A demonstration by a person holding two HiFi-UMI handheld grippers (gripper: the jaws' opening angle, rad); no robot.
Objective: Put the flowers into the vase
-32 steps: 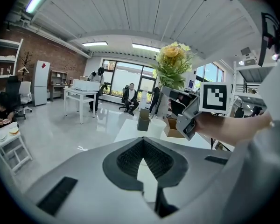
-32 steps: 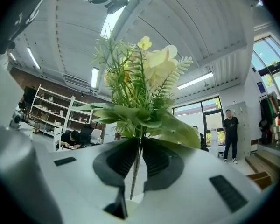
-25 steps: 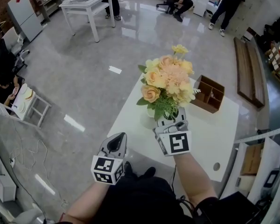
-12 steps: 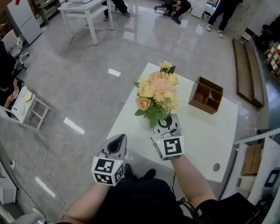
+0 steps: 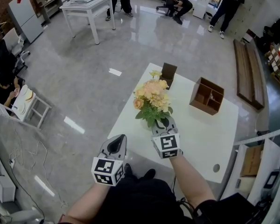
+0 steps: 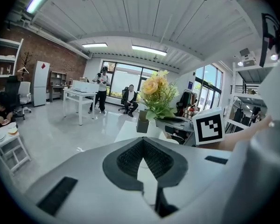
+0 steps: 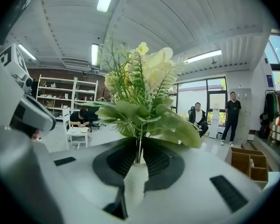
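Flowers (image 5: 151, 99) stand upright over the white table (image 5: 210, 139), their stems pinched between the fingers (image 7: 119, 160) of the right gripper (image 7: 139, 158), which have just eased slightly apart. Left gripper (image 6: 141, 141) hangs short of the table, fingers closed on nothing

The white table (image 5: 205, 139) is bare along its near and right sides, open for passage; the dark vase (image 5: 168, 73) stands at the far edge, just behind the tops of the flowers (image 5: 151, 99), which rise over the table's middle and block the straight way to it. The wooden box (image 5: 206, 95) stands toward the far right, well apart from the vase, bare tabletop between; the left gripper (image 5: 116, 143) hangs off the near left edge over open floor (image 5: 74, 78).
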